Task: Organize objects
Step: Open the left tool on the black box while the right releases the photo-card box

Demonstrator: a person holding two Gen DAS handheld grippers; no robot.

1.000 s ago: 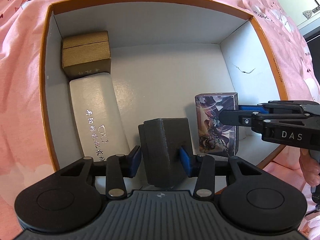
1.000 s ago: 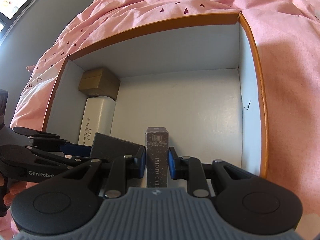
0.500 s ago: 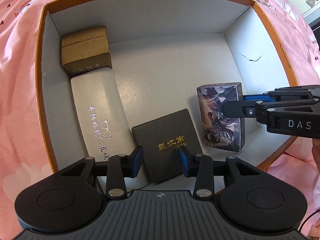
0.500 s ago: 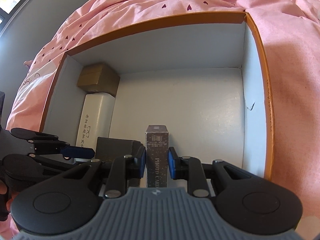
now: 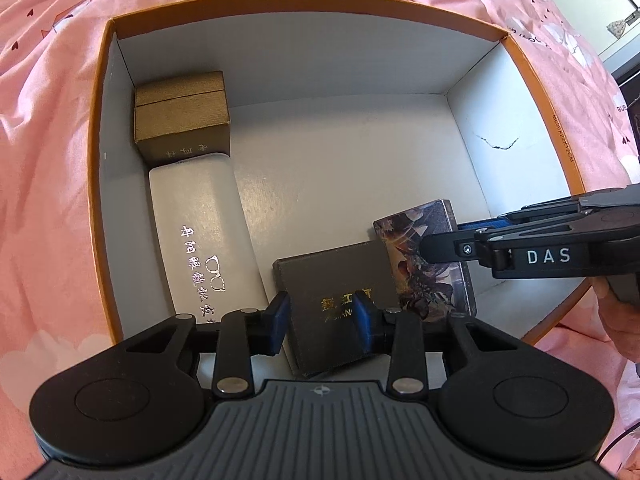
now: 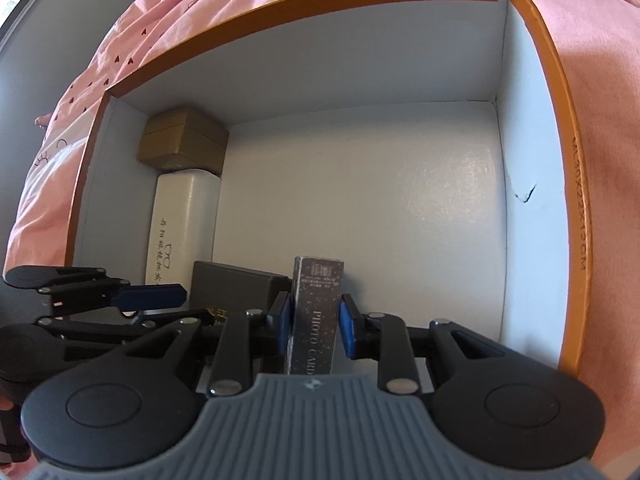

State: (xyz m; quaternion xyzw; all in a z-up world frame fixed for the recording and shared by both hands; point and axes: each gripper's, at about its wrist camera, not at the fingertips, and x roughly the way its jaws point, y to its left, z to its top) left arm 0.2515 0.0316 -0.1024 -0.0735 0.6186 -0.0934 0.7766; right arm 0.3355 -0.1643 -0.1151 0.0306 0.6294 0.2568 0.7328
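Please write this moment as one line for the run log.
left gripper: open, above black box lying flat | right gripper: shut on photo card box, upright | container: orange box

Storage box (image 5: 100, 160): orange rim, white interior. Bedsheet (image 5: 48, 80): pink, dark heart print. Small box (image 5: 182, 114): gold. Case (image 5: 200, 232): white, silver lettering. Flat box (image 5: 340, 300): black, gold lettering.

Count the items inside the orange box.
4: gold box in the far-left corner, white glasses case just in front of it, black box lying flat, photo card box upright in the right gripper. Nothing else visible.
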